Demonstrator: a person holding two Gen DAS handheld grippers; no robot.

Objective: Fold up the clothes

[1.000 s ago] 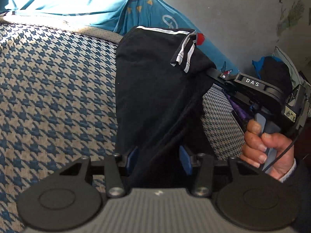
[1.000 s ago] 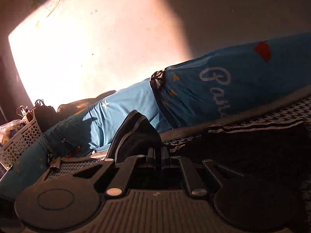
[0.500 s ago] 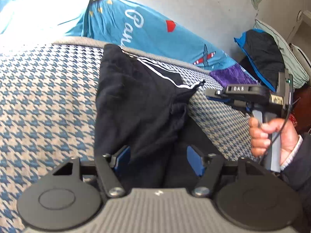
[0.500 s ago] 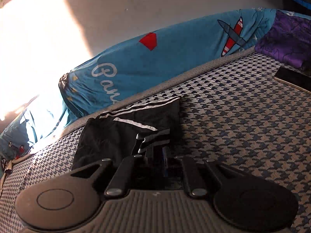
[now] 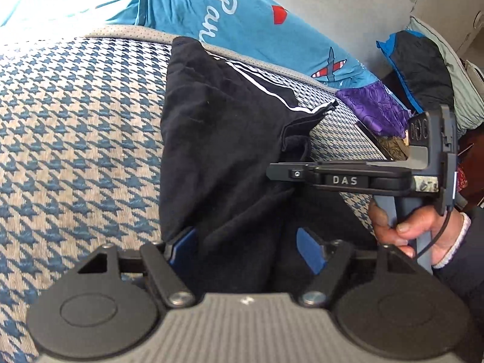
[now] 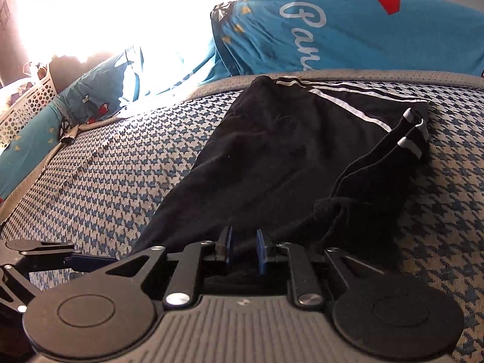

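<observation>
A black garment (image 5: 224, 127) with white side stripes lies folded over on the houndstooth bed cover (image 5: 75, 136). My left gripper (image 5: 245, 248) sits at its near end, jaws opening, with black cloth lying loose between the blue pads (image 5: 181, 248). The right gripper (image 5: 272, 171), held by a hand (image 5: 408, 230), hovers over the garment's right edge. In the right wrist view the garment (image 6: 287, 151) spreads ahead, its striped hem (image 6: 414, 133) at the right. My right gripper (image 6: 244, 249) has its jaws opening by a narrow gap, dark cloth under them. The left gripper (image 6: 69, 260) shows at the lower left.
A blue printed pillow (image 5: 242, 21) lines the wall behind the bed. Purple cloth (image 5: 372, 106) and a dark bundle with a blue edge (image 5: 420, 66) lie at the right end. A white perforated basket (image 6: 27, 103) stands at the far left. Bare bed cover (image 6: 121, 166) stretches left of the garment.
The right gripper carried the striped hem down onto the bed and parted its pads. The left gripper's jaws widened around the cloth. The garment went from hanging to lying flat.
</observation>
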